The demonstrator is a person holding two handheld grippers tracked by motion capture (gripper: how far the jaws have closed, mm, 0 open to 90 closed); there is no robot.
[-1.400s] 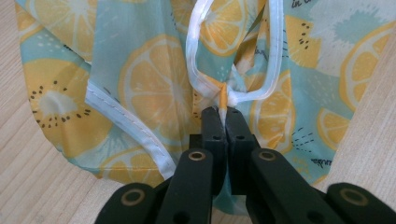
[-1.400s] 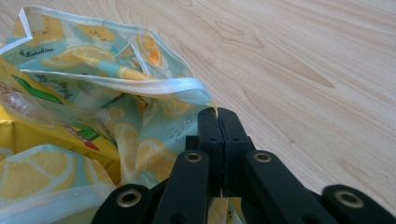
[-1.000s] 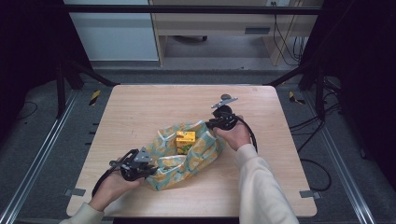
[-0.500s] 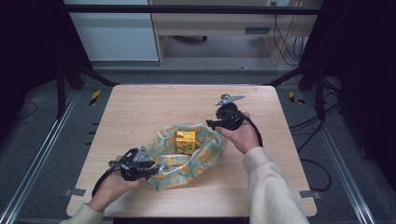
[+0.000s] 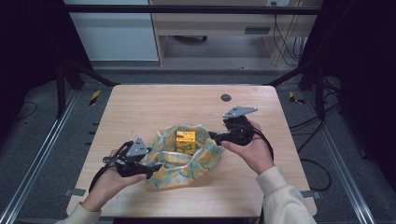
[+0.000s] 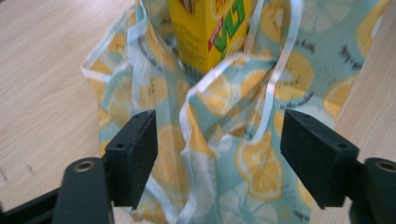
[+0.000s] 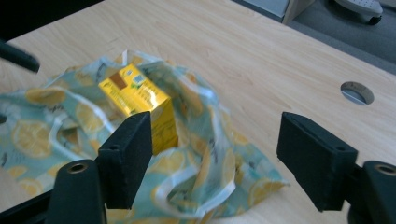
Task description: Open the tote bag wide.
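A lemon-print cloth bag lies slumped on the wooden table, with a yellow drink carton upright inside it. My left gripper is at the bag's left rim. Its jaws have just been opening and stand wide, with the bag's white-edged rim loose between them and the carton beyond. My right gripper hovers off the bag's right side. Its jaws have also just been opening and hold nothing; past them are the bag and the carton.
A round cable hole sits in the tabletop behind the right hand, and the right gripper view has it too. Bare wood surrounds the bag. Dark frame legs and trailing cables flank the table, and a cabinet stands beyond it.
Both grippers let go of the bag's rim and opened. The right hand drew away to the right and up. The left hand rose slightly. The bag's mouth sagged wider.
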